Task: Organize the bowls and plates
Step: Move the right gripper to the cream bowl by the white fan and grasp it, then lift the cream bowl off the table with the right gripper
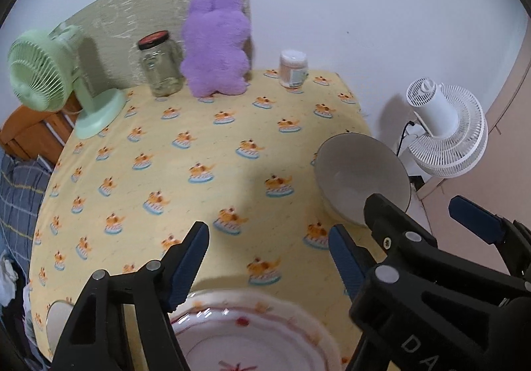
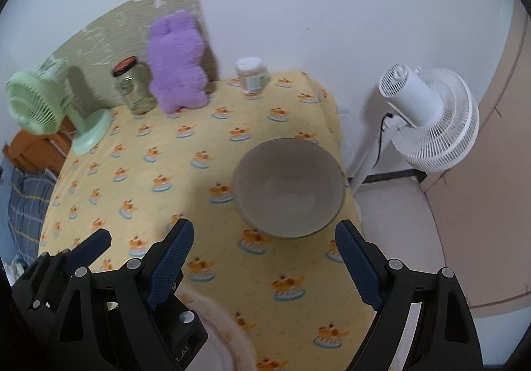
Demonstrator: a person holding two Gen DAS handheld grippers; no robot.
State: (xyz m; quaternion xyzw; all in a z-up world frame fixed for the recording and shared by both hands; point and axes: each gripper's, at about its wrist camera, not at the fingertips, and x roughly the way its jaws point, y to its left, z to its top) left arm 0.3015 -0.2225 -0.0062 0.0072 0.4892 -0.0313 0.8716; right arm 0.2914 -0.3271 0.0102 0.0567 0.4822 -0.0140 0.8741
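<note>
Bowl (image 2: 288, 186) near table edge — green fan (image 1: 43, 79), jar (image 1: 159, 64) behind.

Along the far edge of the worktop covered in yellow patterned cloth (image 1: 212, 152), a mint-green desk fan (image 1: 43, 72), a black-lidded glass jar (image 1: 159, 64), a purple plush toy (image 1: 215, 45) and a small white-lidded jar (image 1: 292, 69) are lined up. A white pedestal fan (image 2: 428, 118) is seen beyond the right edge.

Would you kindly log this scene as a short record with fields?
surface: table with yellow patterned cloth
bowl: grey bowl, upright, near the right edge
plate: white plate with red trim, near edge
left gripper: open, above the plate, holding nothing
right gripper: open, short of the bowl, holding nothing
back row: green fan, glass jar, purple plush
</note>
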